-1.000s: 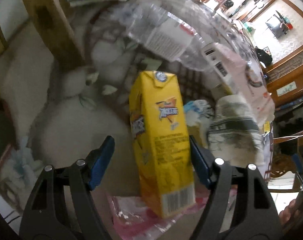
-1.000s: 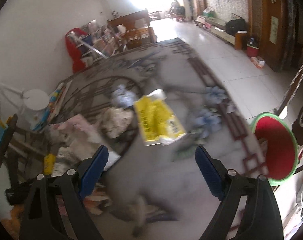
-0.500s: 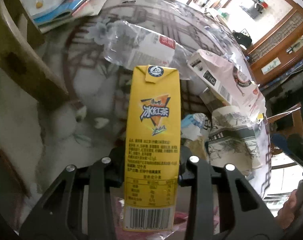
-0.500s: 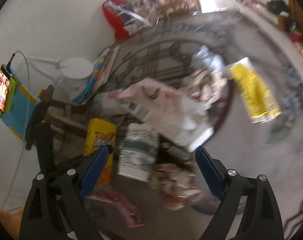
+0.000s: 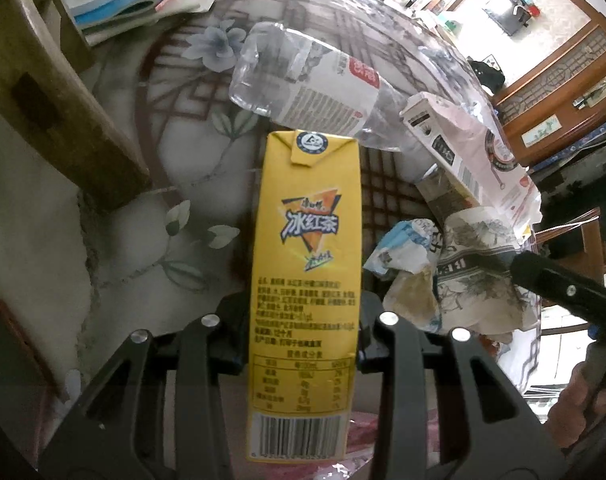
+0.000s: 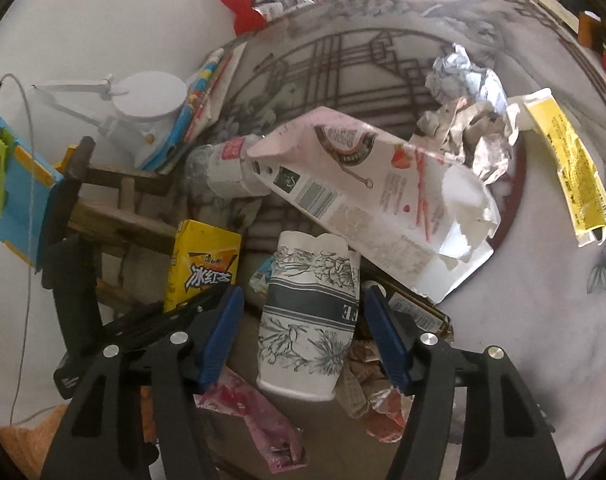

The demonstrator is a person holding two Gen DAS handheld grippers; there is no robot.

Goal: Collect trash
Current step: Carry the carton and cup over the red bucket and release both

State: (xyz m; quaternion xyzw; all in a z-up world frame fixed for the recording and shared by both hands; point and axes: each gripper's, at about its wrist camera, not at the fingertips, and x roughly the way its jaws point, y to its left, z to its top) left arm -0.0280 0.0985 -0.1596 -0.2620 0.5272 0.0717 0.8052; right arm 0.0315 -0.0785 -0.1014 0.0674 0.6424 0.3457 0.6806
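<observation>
My left gripper (image 5: 303,320) is shut on a yellow iced-tea carton (image 5: 307,216), which stands straight up between the pads. The right wrist view shows the same carton (image 6: 203,264) at the left. A flower-printed paper cup (image 6: 311,264) lies among trash on the patterned tabletop (image 6: 523,340). My right gripper (image 6: 303,320) straddles the cup and its jaws are closing. A small gap still shows between each blue pad and the cup. One black finger (image 5: 563,288) of the right gripper shows at the right of the left wrist view.
A clear plastic bottle (image 5: 303,84) and a torn pink-white carton (image 6: 367,184) lie just beyond the cup. Crumpled paper (image 6: 463,76) and a flattened yellow carton (image 6: 567,168) lie farther right. A pink wrapper (image 6: 255,412) is near me. A wooden chair (image 5: 63,100), white lamp (image 6: 147,100) and magazines (image 5: 143,8) stand left.
The left gripper closed on the yellow carton, which now stands straight in the grip. The right gripper swung left and down over the pile to the paper cup, and its jaws narrowed.
</observation>
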